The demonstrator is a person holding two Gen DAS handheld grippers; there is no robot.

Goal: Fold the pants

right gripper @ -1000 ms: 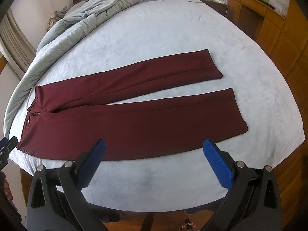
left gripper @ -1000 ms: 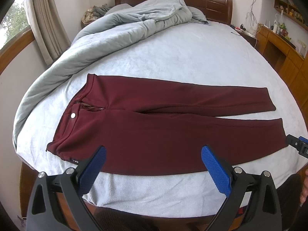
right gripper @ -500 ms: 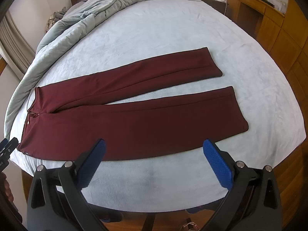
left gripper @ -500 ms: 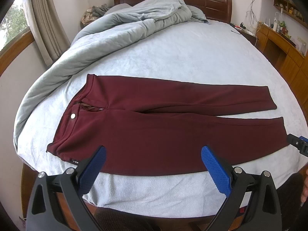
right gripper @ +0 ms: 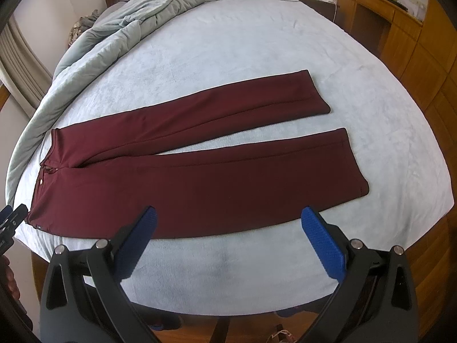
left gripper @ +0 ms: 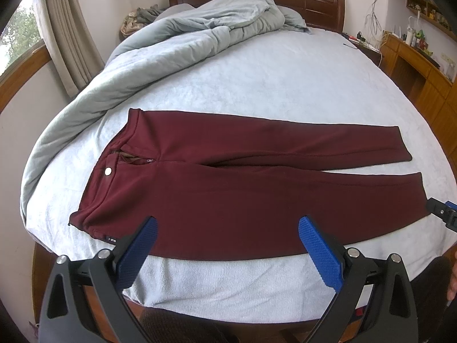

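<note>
Both claws hung wide apart and empty over the near edge of the bed (right gripper: 285,28): the left gripper (left gripper: 227,233), blue pads spread, hovered above the hip end of the pants (left gripper: 242,188), and the right gripper (right gripper: 228,223) waited just as open over the lower leg. From a second before, hardly anything had changed; the two views had crept a shade nearer the cloth, and that was all, with the garment lying exactly where it had been. My reading was that the fold had not begun and both hands were only lining up on the near long edge. The maroon pants lay flat across the pale blue sheet, waistband (left gripper: 134,123) toward the window side, legs (right gripper: 257,97) running out toward the wooden cabinets (right gripper: 400,28), the two legs parted in a narrow V with sheet showing between them. The fly sat open below a silver button (left gripper: 108,171). A grey duvet (left gripper: 171,54) was heaped toward the headboard, well clear of the work. As for writing, a tiny dark tag (left gripper: 111,240) at the near hip corner carried pale marks, too small to read; no other label showed.
</note>
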